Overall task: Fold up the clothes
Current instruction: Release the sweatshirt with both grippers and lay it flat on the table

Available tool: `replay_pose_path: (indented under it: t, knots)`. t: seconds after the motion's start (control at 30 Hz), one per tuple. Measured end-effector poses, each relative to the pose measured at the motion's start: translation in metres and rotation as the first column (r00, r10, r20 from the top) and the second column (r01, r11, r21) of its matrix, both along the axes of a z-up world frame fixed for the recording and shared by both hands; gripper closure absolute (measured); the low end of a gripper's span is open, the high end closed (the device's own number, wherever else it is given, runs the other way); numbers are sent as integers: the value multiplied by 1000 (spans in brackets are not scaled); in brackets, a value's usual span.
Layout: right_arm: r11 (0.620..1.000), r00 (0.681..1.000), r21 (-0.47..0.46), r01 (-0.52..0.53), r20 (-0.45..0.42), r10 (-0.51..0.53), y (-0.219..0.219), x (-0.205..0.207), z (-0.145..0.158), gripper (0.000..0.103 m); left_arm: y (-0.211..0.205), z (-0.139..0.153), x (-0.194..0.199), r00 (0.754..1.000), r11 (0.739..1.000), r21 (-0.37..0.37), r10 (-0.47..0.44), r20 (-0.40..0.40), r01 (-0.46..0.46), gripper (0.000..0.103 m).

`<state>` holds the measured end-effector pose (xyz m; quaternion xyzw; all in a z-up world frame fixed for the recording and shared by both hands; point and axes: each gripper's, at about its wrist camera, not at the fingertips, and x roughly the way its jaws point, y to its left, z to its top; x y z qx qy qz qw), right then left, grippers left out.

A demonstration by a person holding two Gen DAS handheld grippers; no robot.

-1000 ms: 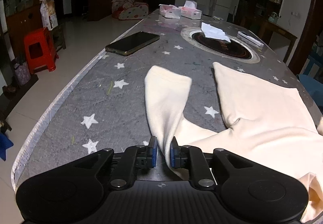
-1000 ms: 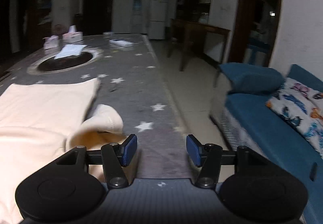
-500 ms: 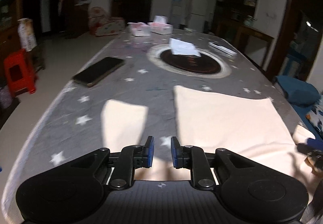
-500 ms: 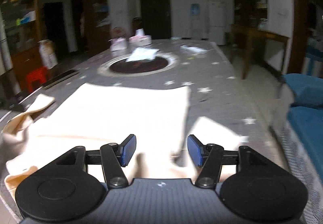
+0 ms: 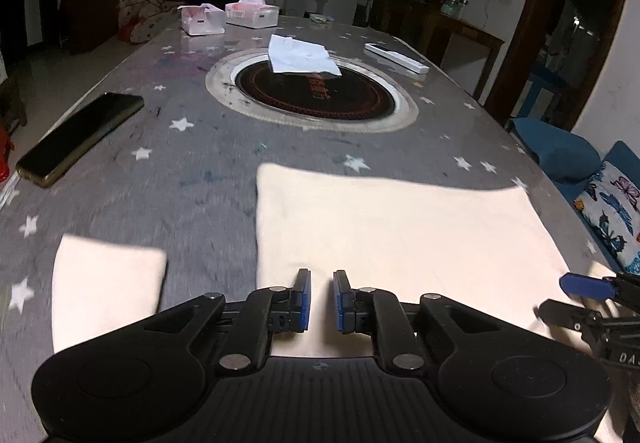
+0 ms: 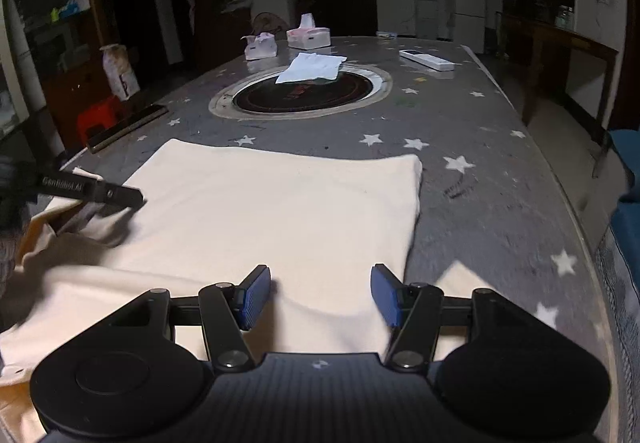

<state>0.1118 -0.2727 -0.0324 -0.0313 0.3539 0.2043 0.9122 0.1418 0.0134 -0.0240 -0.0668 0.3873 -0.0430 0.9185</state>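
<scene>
From the left, my left gripper [image 5: 320,301] hovers low over the near hem of the cream-coloured cotton garment [image 5: 400,235], its blue pads a narrow gap apart with no cloth visibly caught between them; one sleeve [image 5: 106,281] lies spread at nine o'clock, I judge so it can be folded inward. My right gripper [image 6: 320,293], jaws spread wide, hangs over the garment's five o'clock corner on the grey star-print table [image 6: 500,183]. The second sleeve is largely hidden behind that tool.
</scene>
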Motion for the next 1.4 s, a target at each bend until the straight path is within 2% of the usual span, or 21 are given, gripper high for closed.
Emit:
replay_pose_path:
  t: [0.33, 0.47, 0.6, 0.73, 0.83, 1.0, 1.1, 1.23, 1.27, 1.37, 1.4]
  knots:
    - [998, 1000, -58, -14, -21, 12, 19, 56, -1, 44, 14, -3, 41, 998, 993, 97, 66, 17, -67, 93]
    - [997, 1000, -71, -10, -21, 9, 23, 75, -2, 43, 18, -4, 52, 997, 992, 100, 77, 17, -78, 93]
    - [996, 1000, -84, -15, -19, 13, 26, 77, 1, 44, 21, -2, 50, 997, 993, 83, 80, 17, -82, 92]
    - [995, 998, -81, -59, -1, 59, 27, 51, 9, 44, 17, 2, 27, 998, 995, 78, 63, 24, -65, 91]
    - [991, 992, -55, -124, 14, 125, 29, 13, 16, 42, 18, 4, -1, 997, 996, 65, 58, 43, -61, 91]
    - [972, 972, -31, -231, 38, 232, 33, -47, 20, 33, 40, 8, -44, 990, 989, 75, 123, 73, -128, 89]
    - [965, 964, -49, -259, 54, 261, 38, -69, 14, 27, 59, 4, -61, 982, 980, 83, 178, 64, -183, 89]
    - [970, 969, -76, -233, 73, 238, 38, -77, 2, 23, 78, -1, -76, 969, 965, 88, 241, 58, -245, 89]
    - [972, 971, -74, -223, 77, 228, 37, -77, 0, 18, 81, -2, -79, 966, 962, 88, 252, 59, -257, 89]
    - [980, 977, -46, -191, 86, 195, 30, -74, -5, 14, 86, 0, -87, 959, 957, 83, 273, 74, -279, 89]
    - [982, 978, -37, -187, 88, 189, 29, -74, -6, 14, 86, 2, -88, 957, 955, 84, 278, 84, -285, 86]
